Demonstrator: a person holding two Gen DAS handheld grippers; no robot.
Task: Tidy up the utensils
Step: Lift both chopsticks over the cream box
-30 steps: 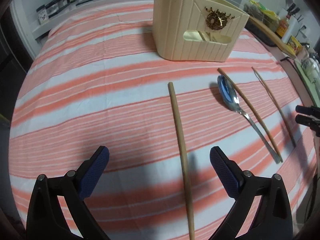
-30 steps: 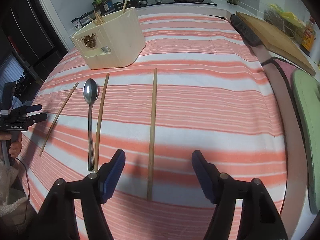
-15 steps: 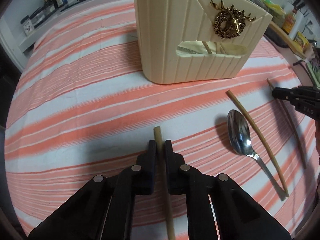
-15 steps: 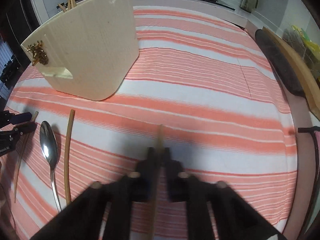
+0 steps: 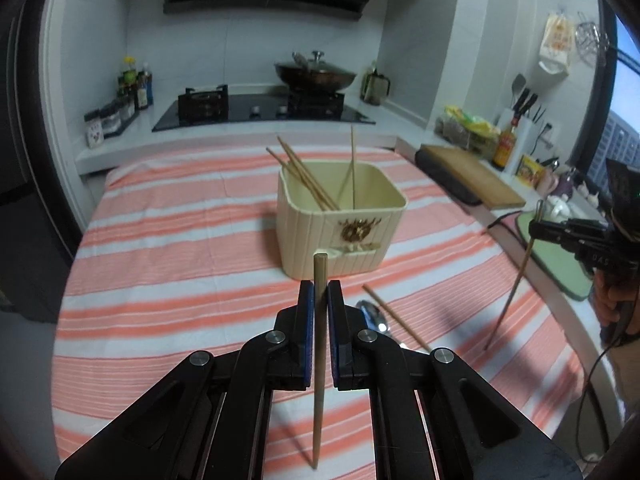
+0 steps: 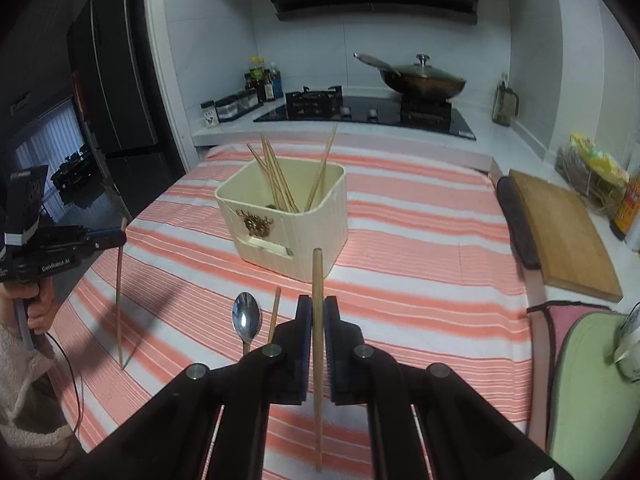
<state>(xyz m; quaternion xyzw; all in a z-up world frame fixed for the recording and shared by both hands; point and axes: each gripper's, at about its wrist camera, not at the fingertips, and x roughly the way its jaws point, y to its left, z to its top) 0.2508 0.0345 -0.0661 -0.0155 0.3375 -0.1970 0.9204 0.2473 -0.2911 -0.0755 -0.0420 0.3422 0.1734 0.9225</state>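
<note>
Half a second ago each claw was clamped on a chopstick lying flat on the striped counter; now both sticks are off the cloth and hang almost upright. The left claw point(image 5: 320, 300) is clenched on its chopstick point(image 5: 319, 380) near the top end, and the right claw point(image 6: 317, 320) is clenched on its own chopstick point(image 6: 318, 360) the same way. Both pick-ups look done, so what remains for these two is the carry to the cream holder point(image 5: 340, 224), which stands just beyond both claws and already has several chopsticks leaning inside.

Still on the counter in front of the holder are a spoon point(image 6: 246, 318) and one more chopstick point(image 6: 274, 314), lying side by side between the holder and the claws, so the task is only partly finished.

The right wrist view shows the spoon bowl and the loose stick clearly, and, well to the holder's left, the other claw with its stick hanging to the cloth. In the left wrist view the claw's own frame hides most of the spoon, but the view shows the other claw out to the holder's right, past the counter's edge, its stick slanting downward.
</note>
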